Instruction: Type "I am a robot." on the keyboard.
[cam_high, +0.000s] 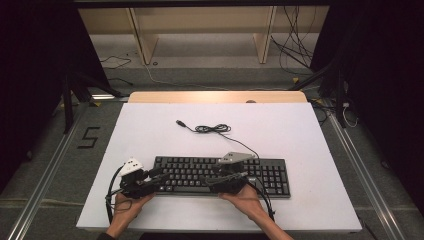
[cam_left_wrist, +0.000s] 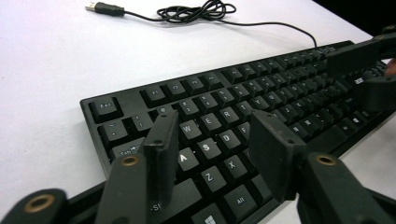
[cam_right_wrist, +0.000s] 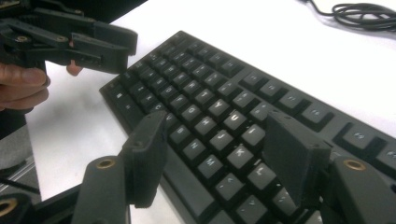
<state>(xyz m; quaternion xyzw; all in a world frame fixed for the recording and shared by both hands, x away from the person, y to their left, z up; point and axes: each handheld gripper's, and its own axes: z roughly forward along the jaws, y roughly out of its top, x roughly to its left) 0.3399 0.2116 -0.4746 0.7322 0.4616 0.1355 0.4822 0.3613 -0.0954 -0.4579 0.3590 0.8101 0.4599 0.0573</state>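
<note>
Two open hand-held grippers, left (cam_high: 161, 176) and right (cam_high: 223, 176), hover over a black keyboard (cam_high: 270, 175) on the white surface (cam_high: 150, 130). Its coiled cable (cam_high: 212, 128) lies behind; key letters read in both gripper views.

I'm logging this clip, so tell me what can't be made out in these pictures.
- Black keyboard: key legends too small in the high view; near-edge middle hidden by the grippers.
- Right gripper: far keys blurred in its view.
- Black USB cable: plug cut off by the top edge there.

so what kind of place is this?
Likely a lab data-collection rig, not an office: a white table on a grey floor, metal rails alongside, loose cables behind, and one unplugged keyboard.
</note>
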